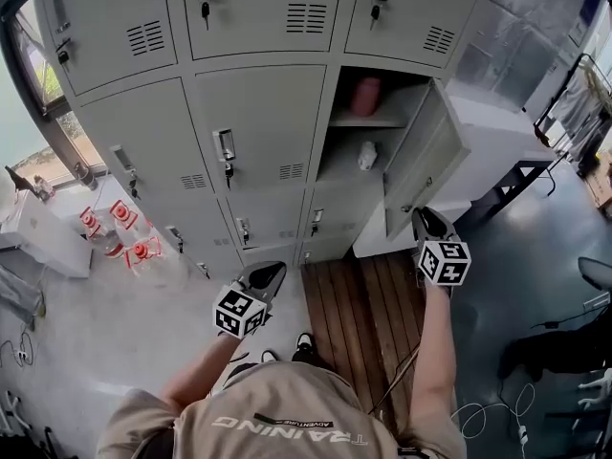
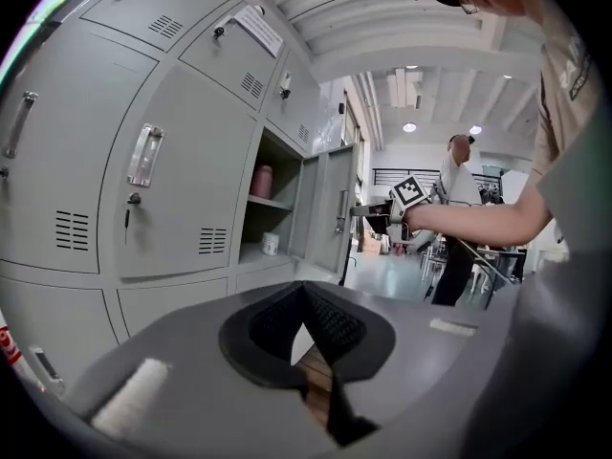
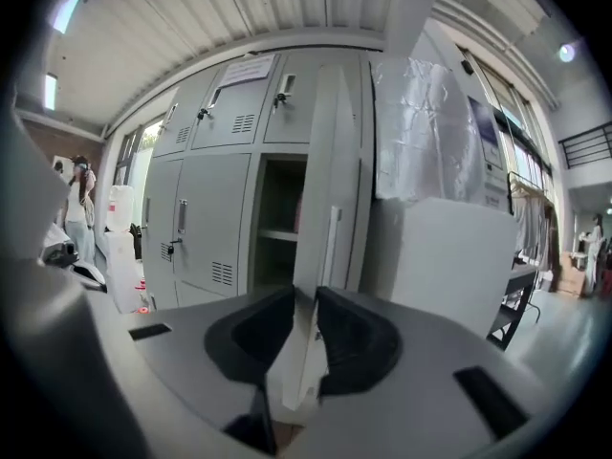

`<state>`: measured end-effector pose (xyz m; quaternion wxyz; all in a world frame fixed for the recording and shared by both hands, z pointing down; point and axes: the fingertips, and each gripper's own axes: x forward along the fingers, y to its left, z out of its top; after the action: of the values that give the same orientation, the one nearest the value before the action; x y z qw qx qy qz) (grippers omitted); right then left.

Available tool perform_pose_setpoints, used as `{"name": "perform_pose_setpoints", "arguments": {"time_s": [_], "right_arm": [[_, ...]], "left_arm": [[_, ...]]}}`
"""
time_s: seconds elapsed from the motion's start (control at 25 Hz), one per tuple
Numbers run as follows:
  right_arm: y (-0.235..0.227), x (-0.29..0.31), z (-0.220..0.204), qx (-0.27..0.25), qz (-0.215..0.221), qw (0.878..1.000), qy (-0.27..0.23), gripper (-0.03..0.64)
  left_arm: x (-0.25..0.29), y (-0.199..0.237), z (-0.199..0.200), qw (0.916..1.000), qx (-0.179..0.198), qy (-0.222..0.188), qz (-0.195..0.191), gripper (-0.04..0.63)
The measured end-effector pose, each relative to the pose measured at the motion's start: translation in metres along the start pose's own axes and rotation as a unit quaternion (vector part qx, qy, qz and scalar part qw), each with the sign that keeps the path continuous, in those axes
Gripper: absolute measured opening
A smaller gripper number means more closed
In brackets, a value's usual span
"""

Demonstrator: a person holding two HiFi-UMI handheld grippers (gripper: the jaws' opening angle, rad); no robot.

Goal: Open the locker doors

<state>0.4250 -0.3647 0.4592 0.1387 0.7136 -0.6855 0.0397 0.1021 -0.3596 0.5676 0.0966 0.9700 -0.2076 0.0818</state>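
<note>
A bank of grey lockers (image 1: 258, 132) fills the head view. One door (image 1: 426, 161) on the right column stands swung open; behind it are a pink cup (image 1: 364, 96) on a shelf and a small white object (image 1: 367, 155) below. My right gripper (image 1: 427, 220) is at that door's lower free edge. In the right gripper view the door edge (image 3: 330, 189) runs between the jaws of my right gripper (image 3: 308, 314), and both pads lie against it. My left gripper (image 1: 260, 277) hangs low before the bottom lockers, shut and empty. The left gripper (image 2: 304, 299) faces a closed door (image 2: 182, 189).
Water bottles with red labels (image 1: 120, 232) stand on the floor at the left by the lockers. A wooden floor strip (image 1: 359, 304) lies under the open door. A white cabinet (image 1: 497, 142) stands right of the lockers, close to the door. A person (image 2: 459, 189) stands far off.
</note>
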Motion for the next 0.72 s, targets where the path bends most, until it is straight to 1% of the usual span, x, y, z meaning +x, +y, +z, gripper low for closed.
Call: {"name": "perform_pose_setpoints", "arguments": {"time_s": [0.08,0.16,0.28,0.36,0.44,0.48,0.56,0.64,0.72], "right_arm": [[-0.009,-0.004,-0.002,0.004,-0.011,1.0,0.001,0.078],[-0.021,-0.009,-0.004,0.006,-0.033,0.999,0.002,0.078],[-0.035,-0.014,-0.008,0.027,-0.055,0.998,-0.001,0.078],[-0.035,-0.019,-0.011,0.029,-0.063,0.998,0.0,0.078],[-0.022,-0.033,-0.016,0.029,-0.067,0.997,0.008,0.077],[-0.01,-0.042,-0.02,0.027,-0.064,0.998,0.013,0.078],[0.021,-0.049,-0.026,0.022,-0.042,0.999,0.016,0.078],[0.058,-0.043,-0.033,0.024,-0.005,1.0,0.017,0.078],[0.097,-0.035,-0.043,0.04,0.04,0.998,0.018,0.078]], "left_arm": [[-0.005,-0.002,-0.003,1.0,0.0,0.003,-0.003,0.006],[-0.011,-0.002,-0.005,1.0,-0.002,0.003,-0.001,0.006],[-0.022,0.0,-0.011,1.0,-0.005,0.002,0.002,0.007],[-0.029,0.004,-0.017,0.9999,-0.008,0.005,0.005,0.006],[-0.037,0.006,-0.024,0.9998,-0.016,0.009,0.01,0.007],[-0.042,0.007,-0.026,0.9997,-0.019,0.009,0.013,0.007],[-0.046,0.014,-0.025,0.9995,-0.022,0.006,0.02,0.007],[-0.05,0.022,-0.022,0.9992,-0.024,0.0,0.031,0.007],[-0.055,0.024,-0.019,0.9986,-0.023,-0.007,0.047,0.006]]}}
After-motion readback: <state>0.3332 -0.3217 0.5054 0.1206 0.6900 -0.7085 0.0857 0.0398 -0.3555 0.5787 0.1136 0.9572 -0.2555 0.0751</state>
